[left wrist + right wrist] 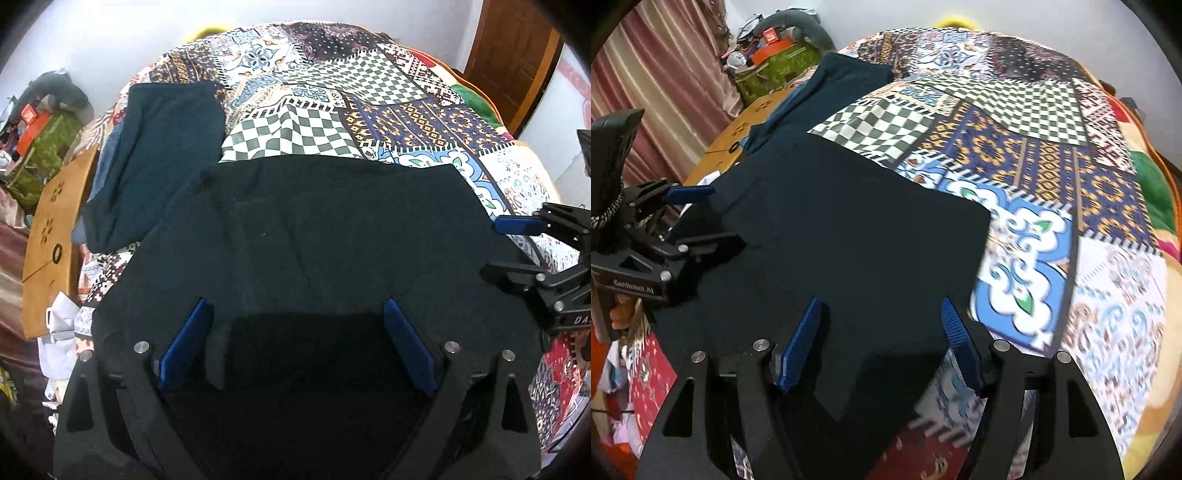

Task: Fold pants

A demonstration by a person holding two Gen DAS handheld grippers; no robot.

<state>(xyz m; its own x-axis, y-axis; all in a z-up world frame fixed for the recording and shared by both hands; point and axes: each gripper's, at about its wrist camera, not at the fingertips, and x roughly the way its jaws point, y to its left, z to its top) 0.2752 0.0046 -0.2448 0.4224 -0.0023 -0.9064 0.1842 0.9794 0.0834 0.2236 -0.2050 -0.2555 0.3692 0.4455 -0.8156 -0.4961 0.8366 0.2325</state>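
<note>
On the bed, across the patchwork bedspread [388,122], lie the dark pants [314,236], spread as a broad, mostly flat panel near the front edge, with a few soft creases showing. They look already doubled over at least once, since no separate legs can be made out, though the dark cloth hides its layers and I cannot be sure how many folds are in it. Judging by the size of the panel, at least one more fold looks to be left, along with a smoothing. Both tools hang just over the near edge of the cloth. The left gripper [297,343] has its jaws wide apart above the fabric with nothing caught between the blue pads; the right gripper [882,343] is likewise parted about midway over the pants' near corner, gripping nothing. Counting up: one pair of dark pants under work, one teal garment [162,155] lying folded further back on the left, two grippers, one bedspread, and one brown paper bag [55,236] standing beside the bed at the left.
</note>
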